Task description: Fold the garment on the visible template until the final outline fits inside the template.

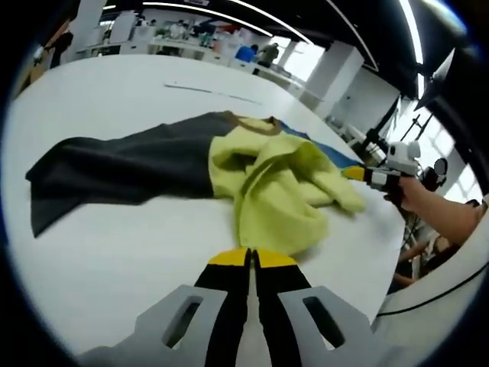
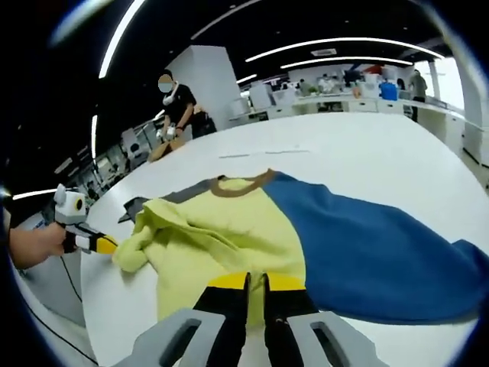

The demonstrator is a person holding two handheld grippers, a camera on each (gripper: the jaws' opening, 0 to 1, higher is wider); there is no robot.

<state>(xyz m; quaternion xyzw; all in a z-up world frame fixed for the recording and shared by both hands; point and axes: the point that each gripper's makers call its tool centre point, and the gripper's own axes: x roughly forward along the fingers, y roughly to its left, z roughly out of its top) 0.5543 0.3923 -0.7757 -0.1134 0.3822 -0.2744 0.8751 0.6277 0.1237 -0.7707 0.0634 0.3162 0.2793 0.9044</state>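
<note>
While both grippers hung over the white table (image 1: 99, 252), the garment (image 1: 229, 164) lay spread across its middle, a colour-blocked top in three parts: a dark grey part, a lime-yellow part and a blue part, with a brown collar (image 2: 241, 183) at the neck.

From the left gripper view, the left gripper (image 1: 250, 260) had its black, yellow-tipped jaws pressed together with only a thin line between them. Its tips sat just at the near edge of the bunched yellow fabric; whether any cloth was caught between them could not be told. The grey part stretched away to the left of that view, flat on the table, and a strip of blue showed behind the yellow heap. At the right of that view the other gripper (image 1: 359, 174) reached in, held in a hand (image 1: 416, 195), its yellow tip at the yellow sleeve end.

From the right gripper view, the right gripper (image 2: 256, 283) likewise had its jaws closed, tips at the yellow cloth's near edge, grip on it uncertain. The blue part spread flat to the right. The yellow part was rumpled and folded over itself. At the far left the opposite gripper (image 2: 103, 245) met the yellow sleeve. A person (image 2: 179, 107) stood beyond the table.
</note>
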